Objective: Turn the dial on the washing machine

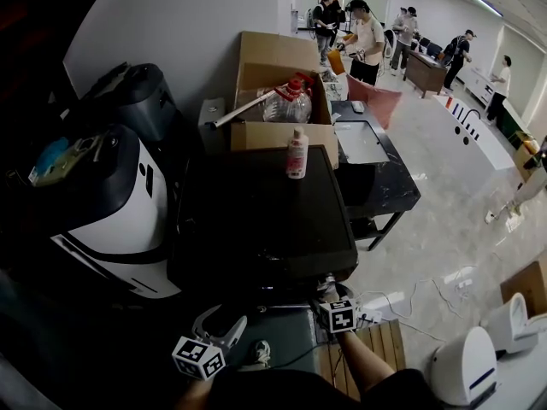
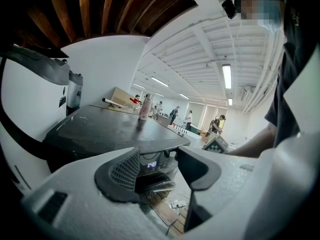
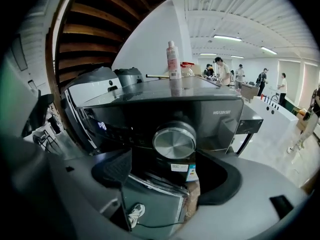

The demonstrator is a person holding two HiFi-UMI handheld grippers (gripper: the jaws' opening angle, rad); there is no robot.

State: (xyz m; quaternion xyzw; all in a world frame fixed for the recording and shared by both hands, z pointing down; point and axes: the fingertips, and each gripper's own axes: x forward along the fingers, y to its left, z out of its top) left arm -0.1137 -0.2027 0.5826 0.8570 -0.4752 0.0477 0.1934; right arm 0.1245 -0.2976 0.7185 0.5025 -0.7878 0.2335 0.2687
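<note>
The black washing machine fills the middle of the head view, with a pink-capped bottle on its lid. Its round silver dial sits on the dark front panel in the right gripper view. My right gripper is open just short of the dial, which lies centred slightly above the gap between the jaws, untouched. My left gripper is also open and empty, below the machine's front edge, facing the lit display. From above, both grippers hang at the machine's near side.
Cardboard boxes with bottles stand behind the machine, and a black table is at its right. White and grey appliances crowd the left. Cables and a wooden pallet lie on the floor. Several people stand far back.
</note>
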